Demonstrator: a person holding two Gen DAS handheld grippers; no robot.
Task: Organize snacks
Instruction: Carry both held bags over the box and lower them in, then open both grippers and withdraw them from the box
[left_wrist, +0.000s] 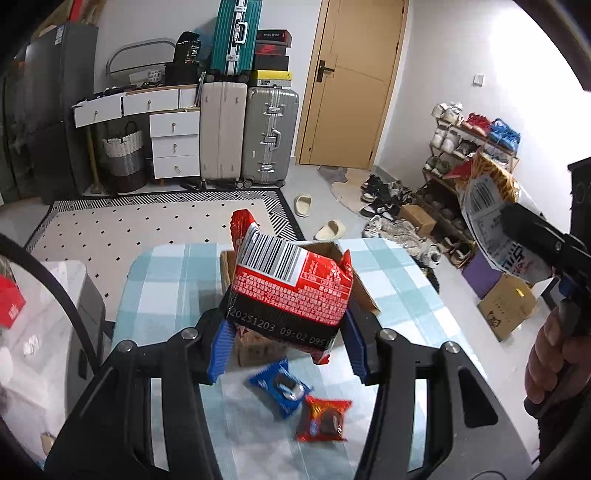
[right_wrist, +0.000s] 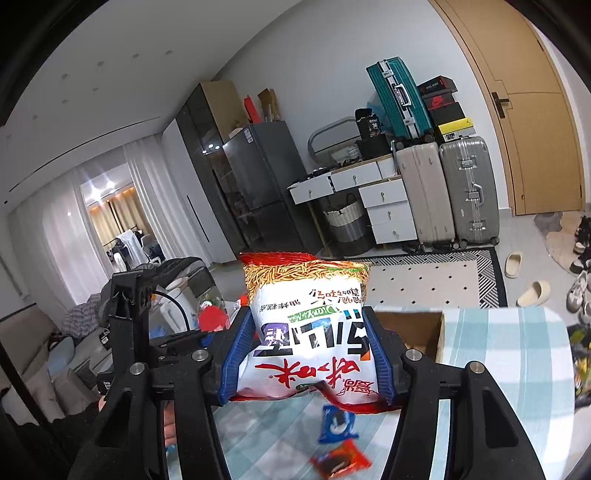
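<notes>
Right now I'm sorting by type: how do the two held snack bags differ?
The red bag in the left gripper shows a barcode and dense print; the white bag in the right gripper shows pictured noodle sticks and big lettering. Both are clamped between blue fingers, above the table.

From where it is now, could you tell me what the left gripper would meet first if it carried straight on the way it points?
Probably the open cardboard box on the table, just beyond the red packet it holds, though depth is unclear.

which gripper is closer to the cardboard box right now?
Left, as far as these views show. The left gripper holds its red snack bag directly above the cardboard box; the right gripper, clamping the white snack bag, is off to the box's side.
</notes>
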